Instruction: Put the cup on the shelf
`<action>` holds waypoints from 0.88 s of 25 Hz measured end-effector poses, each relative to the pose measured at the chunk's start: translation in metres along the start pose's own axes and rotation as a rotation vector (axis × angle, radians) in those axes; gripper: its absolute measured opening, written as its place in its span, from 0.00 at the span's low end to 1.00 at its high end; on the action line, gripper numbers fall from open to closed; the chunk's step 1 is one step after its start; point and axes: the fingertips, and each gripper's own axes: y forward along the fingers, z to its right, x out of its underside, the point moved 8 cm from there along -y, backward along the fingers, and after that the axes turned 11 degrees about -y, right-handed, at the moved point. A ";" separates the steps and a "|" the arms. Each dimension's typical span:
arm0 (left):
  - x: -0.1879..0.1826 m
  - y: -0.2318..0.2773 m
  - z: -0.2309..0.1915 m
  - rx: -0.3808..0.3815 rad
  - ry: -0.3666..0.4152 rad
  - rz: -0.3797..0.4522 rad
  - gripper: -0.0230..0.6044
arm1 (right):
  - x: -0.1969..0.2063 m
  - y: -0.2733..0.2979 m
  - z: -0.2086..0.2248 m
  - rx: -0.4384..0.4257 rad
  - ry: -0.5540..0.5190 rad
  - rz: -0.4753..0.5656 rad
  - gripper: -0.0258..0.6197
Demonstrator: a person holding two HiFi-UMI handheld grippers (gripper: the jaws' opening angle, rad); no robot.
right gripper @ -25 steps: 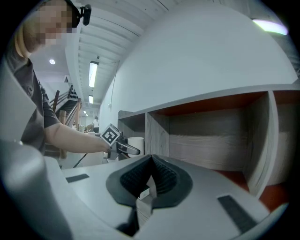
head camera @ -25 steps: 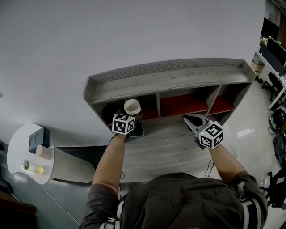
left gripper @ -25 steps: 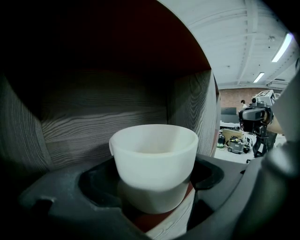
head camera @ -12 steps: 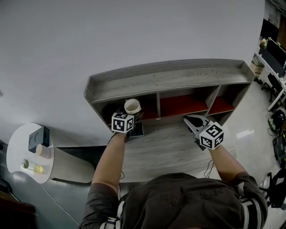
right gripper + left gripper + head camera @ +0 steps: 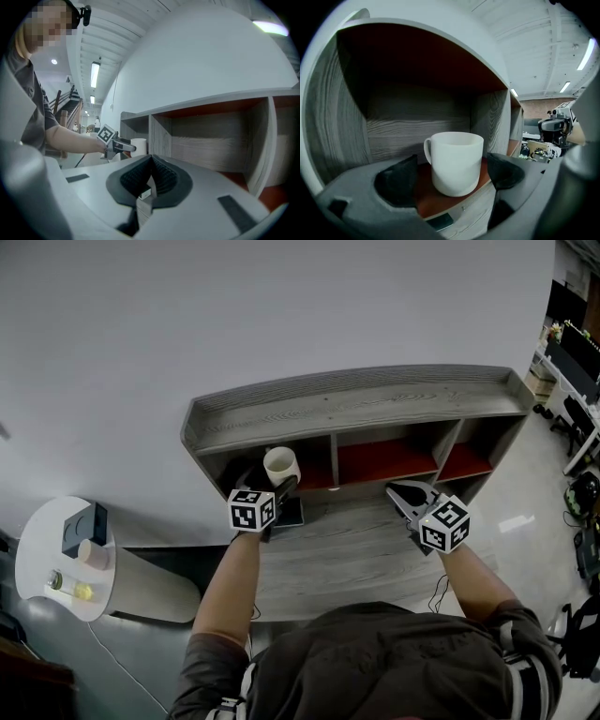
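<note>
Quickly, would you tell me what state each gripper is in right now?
Left gripper: open, the cup standing free between its fingers.
Right gripper: closed, empty.
</note>
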 end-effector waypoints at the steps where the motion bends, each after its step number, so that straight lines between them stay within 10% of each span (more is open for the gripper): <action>1: 0.000 -0.005 0.000 -0.002 0.000 0.006 0.72 | 0.000 0.000 -0.001 -0.003 0.000 0.001 0.03; 22: 0.025 -0.087 0.087 0.286 -0.085 0.151 0.72 | -0.002 -0.006 -0.004 -0.001 0.005 0.012 0.03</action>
